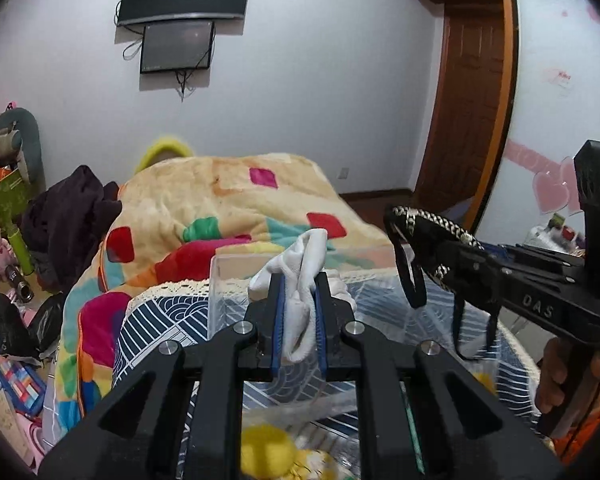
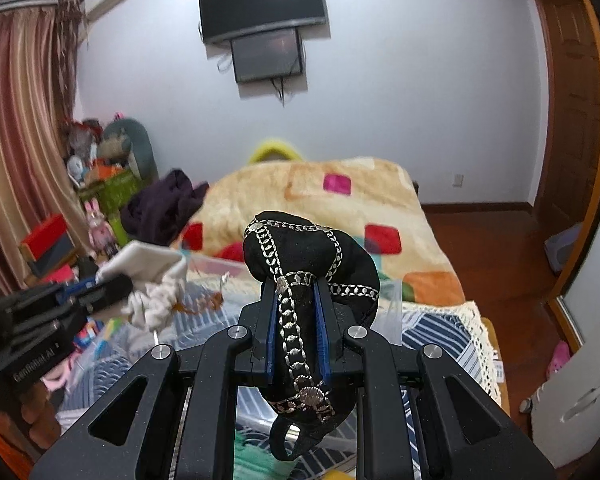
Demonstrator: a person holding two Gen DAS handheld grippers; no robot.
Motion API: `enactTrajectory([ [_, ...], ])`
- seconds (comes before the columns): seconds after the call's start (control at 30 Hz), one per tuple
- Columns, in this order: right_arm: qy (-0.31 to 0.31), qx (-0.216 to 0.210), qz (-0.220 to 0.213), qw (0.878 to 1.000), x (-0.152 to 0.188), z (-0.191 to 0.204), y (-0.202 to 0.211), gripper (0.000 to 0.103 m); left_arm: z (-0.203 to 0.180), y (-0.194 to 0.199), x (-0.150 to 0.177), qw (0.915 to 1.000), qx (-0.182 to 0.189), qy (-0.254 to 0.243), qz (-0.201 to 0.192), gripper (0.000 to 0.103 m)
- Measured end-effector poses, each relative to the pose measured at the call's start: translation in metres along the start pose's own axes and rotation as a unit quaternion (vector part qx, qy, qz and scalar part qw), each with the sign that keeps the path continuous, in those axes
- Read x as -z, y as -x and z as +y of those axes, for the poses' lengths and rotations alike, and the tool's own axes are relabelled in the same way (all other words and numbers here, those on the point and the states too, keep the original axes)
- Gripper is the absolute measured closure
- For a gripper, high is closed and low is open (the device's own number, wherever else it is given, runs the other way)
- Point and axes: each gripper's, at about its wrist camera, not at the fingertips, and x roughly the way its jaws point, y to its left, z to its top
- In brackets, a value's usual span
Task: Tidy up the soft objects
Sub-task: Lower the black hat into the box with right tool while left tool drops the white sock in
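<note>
A: Nearest the lens, the left gripper (image 1: pixel 300 312) has its jaws pinched narrow on a white sock (image 1: pixel 304 280), which hangs lengthwise between the pads.

B: And the right gripper (image 2: pixel 296 320)?

A: Clamped on a black embroidered fabric piece (image 2: pixel 308 264), held up in the air.

B: Where's the clear plastic bin (image 1: pixel 228 280)?

A: Straight ahead of the sock and just below it, on the bed. The left hand looks nearer, so I'd judge it drops first.
</note>
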Motion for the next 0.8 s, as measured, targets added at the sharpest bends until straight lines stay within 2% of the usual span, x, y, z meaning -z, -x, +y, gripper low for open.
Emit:
enactTrajectory([
  [0.23, 0.005, -0.005, 0.083, 0.997, 0.014, -0.006, -0.035, 0.088, 0.008, -0.043, 0.016, 0.9973, -0.011, 0.002, 0.072, 0.090],
  [0.33, 0.008, -0.004, 0.114, 0.993, 0.019, -0.009, -0.044, 0.088, 0.006, -0.053, 0.025, 0.9945, 0.001, -0.002, 0.104, 0.090],
  [0.6, 0.019, -0.018, 0.173, 0.985, 0.032, -0.008, -0.055, 0.086, -0.002, -0.058, 0.033, 0.9921, 0.003, -0.024, 0.123, 0.090],
  [0.67, 0.020, -0.020, 0.178, 0.984, 0.033, -0.007, -0.053, 0.085, -0.003, -0.057, 0.034, 0.9922, -0.005, -0.028, 0.121, 0.087],
  [0.8, 0.022, -0.018, 0.174, 0.984, 0.031, -0.007, -0.047, 0.084, 0.000, -0.049, 0.034, 0.9926, 0.007, -0.026, 0.118, 0.083],
])
